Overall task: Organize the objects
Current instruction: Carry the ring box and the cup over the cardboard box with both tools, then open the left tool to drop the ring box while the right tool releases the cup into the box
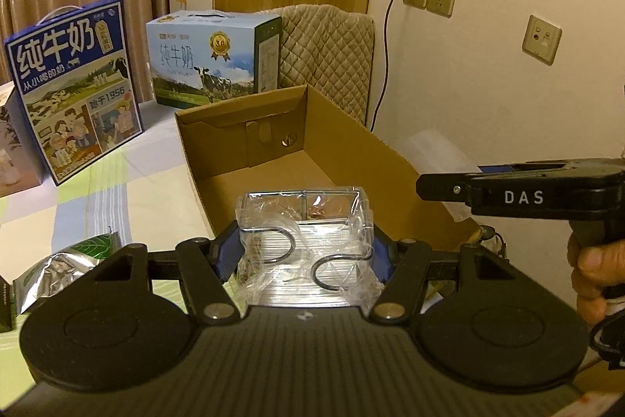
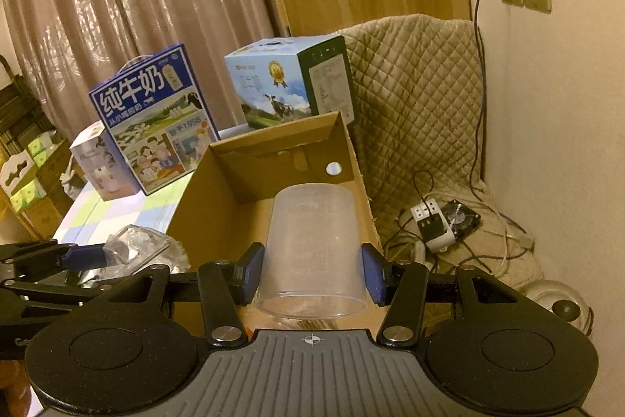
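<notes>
My left gripper [image 1: 302, 255] is shut on a wire rack wrapped in clear plastic [image 1: 304, 237], held above the near end of an open cardboard box [image 1: 351, 139]. My right gripper [image 2: 312, 274] is shut on a translucent plastic measuring cup [image 2: 312, 245], held mouth toward the camera above the same box [image 2: 222, 190]. The right gripper also shows in the left wrist view [image 1: 508, 192] at the right. The wrapped rack [image 2: 136, 245] and the left gripper's blue pad show at the left in the right wrist view. The box's bare floor looks empty.
Two milk cartons [image 1: 74, 81] [image 1: 218, 53] stand on the checked tablecloth [image 1: 97, 190] behind the box. A foil pouch [image 1: 54, 272] lies at the left. A quilted chair [image 2: 414, 96] is behind the box. A power strip and cables [image 2: 433, 221] lie on the floor.
</notes>
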### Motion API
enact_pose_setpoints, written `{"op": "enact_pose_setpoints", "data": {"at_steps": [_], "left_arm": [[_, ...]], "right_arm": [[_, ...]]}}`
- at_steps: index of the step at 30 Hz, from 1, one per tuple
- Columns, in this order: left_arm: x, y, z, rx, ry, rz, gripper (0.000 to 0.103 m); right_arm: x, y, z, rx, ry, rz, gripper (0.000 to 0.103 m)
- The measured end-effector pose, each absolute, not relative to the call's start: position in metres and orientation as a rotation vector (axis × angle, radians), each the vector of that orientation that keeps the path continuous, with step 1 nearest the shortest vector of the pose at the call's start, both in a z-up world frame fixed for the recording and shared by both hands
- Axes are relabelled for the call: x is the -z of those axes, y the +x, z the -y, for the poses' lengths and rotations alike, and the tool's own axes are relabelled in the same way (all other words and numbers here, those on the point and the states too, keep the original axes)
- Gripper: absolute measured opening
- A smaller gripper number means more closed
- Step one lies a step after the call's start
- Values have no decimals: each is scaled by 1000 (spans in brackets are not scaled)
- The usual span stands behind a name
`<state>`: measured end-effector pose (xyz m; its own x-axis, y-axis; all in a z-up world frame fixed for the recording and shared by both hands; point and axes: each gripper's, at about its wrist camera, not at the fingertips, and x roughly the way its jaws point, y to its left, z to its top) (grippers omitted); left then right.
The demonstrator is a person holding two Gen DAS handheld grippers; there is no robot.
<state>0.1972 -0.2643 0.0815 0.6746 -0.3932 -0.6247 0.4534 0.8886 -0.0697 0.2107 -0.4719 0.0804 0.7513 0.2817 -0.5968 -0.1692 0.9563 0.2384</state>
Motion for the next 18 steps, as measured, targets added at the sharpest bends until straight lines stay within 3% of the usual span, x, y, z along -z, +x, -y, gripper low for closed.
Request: {"op": "enact_pose_setpoints", "data": {"at_steps": [8, 10, 12, 18], "left_arm": [[-76, 214, 272, 476, 76, -691, 61], [-74, 217, 274, 473, 68, -695, 64], [-70, 220, 275, 462, 54, -696, 75], [-77, 218, 266, 459, 42, -676, 75]], "right_arm": [[-79, 217, 480, -235, 177, -683, 50], [-79, 217, 481, -233, 180, -683, 50], [-78, 217, 482, -234, 184, -685, 50], [-78, 215, 478, -244, 187, -691, 50]]}}
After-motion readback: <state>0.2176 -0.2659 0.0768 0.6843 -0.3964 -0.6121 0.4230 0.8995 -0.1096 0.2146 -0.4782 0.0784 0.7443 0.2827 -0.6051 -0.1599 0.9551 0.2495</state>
